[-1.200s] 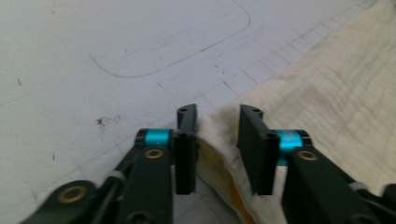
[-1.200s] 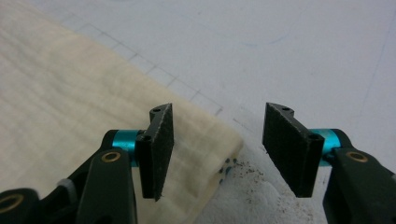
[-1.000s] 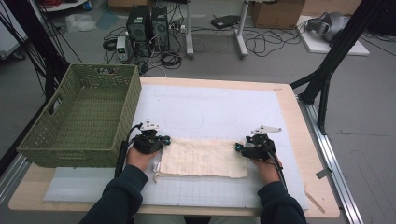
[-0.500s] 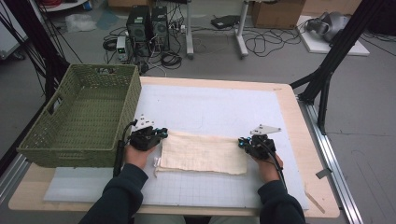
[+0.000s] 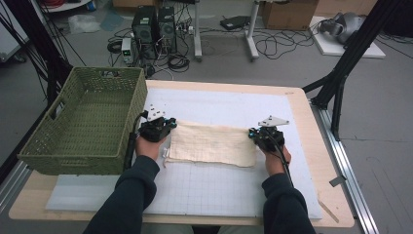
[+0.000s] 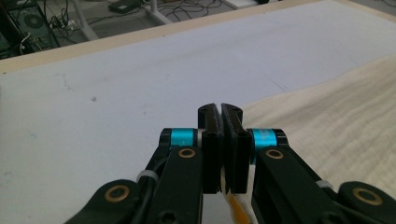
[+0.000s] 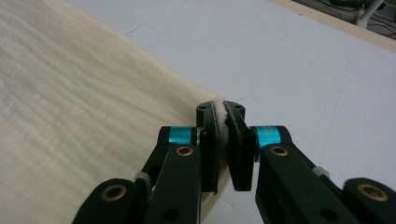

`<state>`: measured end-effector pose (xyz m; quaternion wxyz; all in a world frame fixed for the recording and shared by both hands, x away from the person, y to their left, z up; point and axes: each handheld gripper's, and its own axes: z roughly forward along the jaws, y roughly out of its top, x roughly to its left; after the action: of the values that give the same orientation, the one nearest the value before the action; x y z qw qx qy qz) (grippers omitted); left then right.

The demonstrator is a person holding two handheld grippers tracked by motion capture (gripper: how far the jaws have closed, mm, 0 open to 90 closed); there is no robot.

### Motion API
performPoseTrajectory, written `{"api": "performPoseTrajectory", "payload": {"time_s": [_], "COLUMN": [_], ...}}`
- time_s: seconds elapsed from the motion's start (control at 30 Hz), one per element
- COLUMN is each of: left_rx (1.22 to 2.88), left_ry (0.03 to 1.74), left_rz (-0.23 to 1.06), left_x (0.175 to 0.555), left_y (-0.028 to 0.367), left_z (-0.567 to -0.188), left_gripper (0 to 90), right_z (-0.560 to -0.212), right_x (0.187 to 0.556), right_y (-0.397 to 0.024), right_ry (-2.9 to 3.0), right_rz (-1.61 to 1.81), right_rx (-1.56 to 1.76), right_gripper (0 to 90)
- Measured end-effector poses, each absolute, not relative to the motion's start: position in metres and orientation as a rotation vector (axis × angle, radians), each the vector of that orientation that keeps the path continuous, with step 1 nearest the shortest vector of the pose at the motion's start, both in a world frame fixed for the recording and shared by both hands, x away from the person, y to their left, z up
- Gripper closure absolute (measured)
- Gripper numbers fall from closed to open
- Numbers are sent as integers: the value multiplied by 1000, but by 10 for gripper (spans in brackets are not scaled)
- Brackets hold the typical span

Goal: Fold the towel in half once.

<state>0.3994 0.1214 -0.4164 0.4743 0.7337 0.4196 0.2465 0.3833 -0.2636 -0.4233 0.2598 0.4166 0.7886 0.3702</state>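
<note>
**A:** From the high view, what lies on the desk (image 5: pixel 311 146)?

**B:** A white mat (image 5: pixel 229 190) covers most of it. A cream cloth (image 5: pixel 214 144) lies flat across the middle of the mat, long side running left to right. A green woven basket (image 5: pixel 85 126) stands at the left edge, partly off the mat. The left tongs (image 5: pixel 168 127) sit at the cloth's far left corner, just beside the basket, and the right tongs (image 5: pixel 254 132) at its far right corner. Each is held in a hand, with dark sleeves coming in from the bottom. Beyond the desk the floor holds computer towers (image 5: pixel 155 24) and loose cables.

**A:** And the left gripper view?

**B:** The left tongs (image 6: pixel 221 109) have their jaws pressed together, with a thin strip of fabric edge showing between them lower down, so they are clamped on the cloth (image 6: pixel 336 130). The cloth spreads off to the right over the mat (image 6: pixel 116 93).

**A:** The right gripper view?

**B:** The right tongs (image 7: pixel 221 109) pinch a corner of the cloth (image 7: pixel 70 102); a cream fold shows between the jaws, which stand slightly wider at the base. The rest of the cloth stretches to the left, and the bare mat (image 7: pixel 303 60) lies to the right.
</note>
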Motion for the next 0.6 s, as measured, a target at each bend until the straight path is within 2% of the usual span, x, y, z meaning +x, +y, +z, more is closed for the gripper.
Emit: {"api": "performPoseTrajectory", "payload": {"time_s": [0.43,0.47,0.5,0.6], "left_rx": [1849,1862,1861,1817], "left_ry": [1089,1101,1116,1155], "left_rz": [564,560,560,559], "left_x": [414,415,415,414], "left_y": [118,117,117,122], "left_z": [-435,-437,-438,-434], "left_gripper": [850,831,772,535], "right_z": [-438,-440,-441,-441], "right_x": [403,404,405,404], "right_y": [-257,-257,-256,-258], "right_ry": [2117,2118,2119,2093], "right_rz": [952,937,915,910], "right_rx": [1204,1207,1206,1236], "right_gripper": [826,816,786,686]}}
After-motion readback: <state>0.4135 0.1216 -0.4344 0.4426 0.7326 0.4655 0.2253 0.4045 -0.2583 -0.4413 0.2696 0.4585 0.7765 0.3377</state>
